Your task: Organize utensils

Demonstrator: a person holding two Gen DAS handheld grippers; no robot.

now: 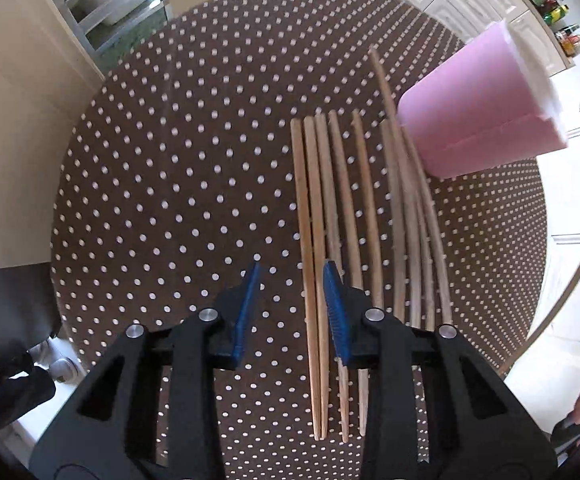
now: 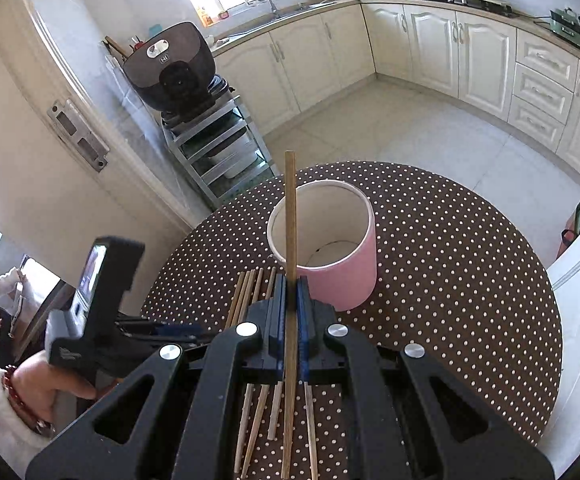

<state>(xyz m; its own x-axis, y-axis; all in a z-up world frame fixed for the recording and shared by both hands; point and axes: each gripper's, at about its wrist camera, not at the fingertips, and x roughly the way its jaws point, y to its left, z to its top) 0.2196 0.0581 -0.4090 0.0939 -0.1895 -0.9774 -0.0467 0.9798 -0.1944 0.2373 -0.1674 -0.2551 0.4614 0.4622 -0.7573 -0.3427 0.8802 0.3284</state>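
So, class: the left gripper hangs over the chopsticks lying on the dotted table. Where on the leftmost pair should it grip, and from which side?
Probably from straight above, around mid-length. The leftmost pair of chopsticks lies flat, side by side and touching, with bare table to its left giving one finger room. The left gripper already straddles it, jaws open; the right-hand finger must slip into the narrow gap beside the next stick.

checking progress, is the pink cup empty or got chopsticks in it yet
Empty: the right wrist view looks into the upright pink cup and shows only its bare white inside.
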